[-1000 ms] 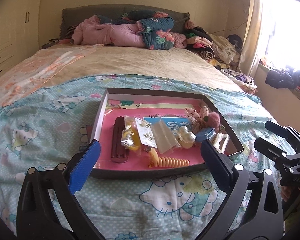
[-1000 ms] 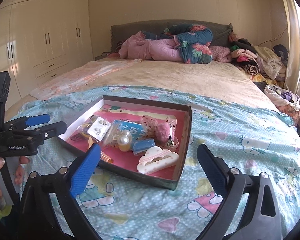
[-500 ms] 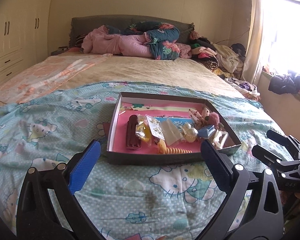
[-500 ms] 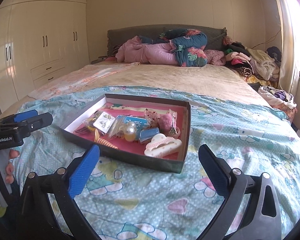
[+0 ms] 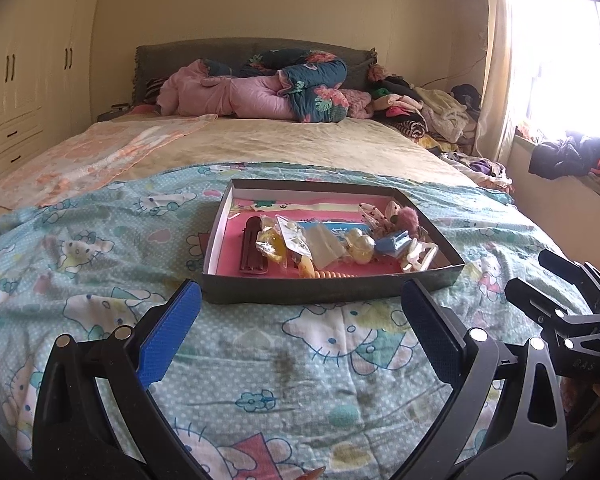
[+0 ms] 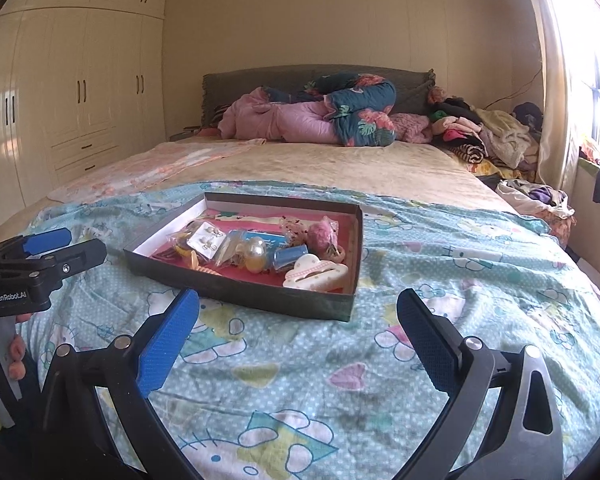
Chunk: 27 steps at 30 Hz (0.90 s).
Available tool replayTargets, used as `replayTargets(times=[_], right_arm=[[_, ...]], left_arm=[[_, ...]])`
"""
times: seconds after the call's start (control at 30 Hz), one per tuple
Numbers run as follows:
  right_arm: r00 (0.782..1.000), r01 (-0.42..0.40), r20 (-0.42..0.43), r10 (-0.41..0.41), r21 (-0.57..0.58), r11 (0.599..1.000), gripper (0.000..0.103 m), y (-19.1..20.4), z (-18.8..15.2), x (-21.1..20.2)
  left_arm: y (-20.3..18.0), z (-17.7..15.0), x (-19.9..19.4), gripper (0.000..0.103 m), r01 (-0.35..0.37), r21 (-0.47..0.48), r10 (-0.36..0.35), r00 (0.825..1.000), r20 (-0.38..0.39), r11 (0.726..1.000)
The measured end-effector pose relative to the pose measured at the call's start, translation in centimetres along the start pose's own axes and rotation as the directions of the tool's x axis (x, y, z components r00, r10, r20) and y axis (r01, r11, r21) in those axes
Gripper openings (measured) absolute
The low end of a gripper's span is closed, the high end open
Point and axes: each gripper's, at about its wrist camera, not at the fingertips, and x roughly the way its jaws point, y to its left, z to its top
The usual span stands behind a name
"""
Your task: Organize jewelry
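Bedspread (image 5: 100,280) with cartoon cats covers the bed's near end. Tray (image 5: 332,290), dark-walled with pink floor, lies flat on it, long axis left-right in the left view, a corner toward the right camera. Left gripper (image 5: 300,328) and right gripper (image 6: 296,328) both hover short of the tray, fingers spread wide, empty. Inside: white cloud clip (image 6: 315,272) by the near right wall, brown clip (image 5: 253,252) at left, long axis front-back. Bagged pieces (image 5: 296,240) overlap, hard to make out.
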Motion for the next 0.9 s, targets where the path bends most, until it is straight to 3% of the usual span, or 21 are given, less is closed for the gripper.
replayTargets(times=[0.33, 0.9], right_arm=[[0.999, 0.020, 0.044, -0.021, 0.003, 1.000, 0.097, -0.1, -1.2, -1.7], [0.985, 0.044, 0.165, -0.048, 0.030, 0.999, 0.097, 0.7, -2.9, -4.2]], left_arm=[[-0.9, -1.1, -0.8, 0.092, -0.001, 0.019, 0.001, 1.000, 0.017, 1.000], [-1.3, -2.0, -3.0, 0.092, -0.003, 0.034, -0.001, 0.993, 0.117, 0.999]])
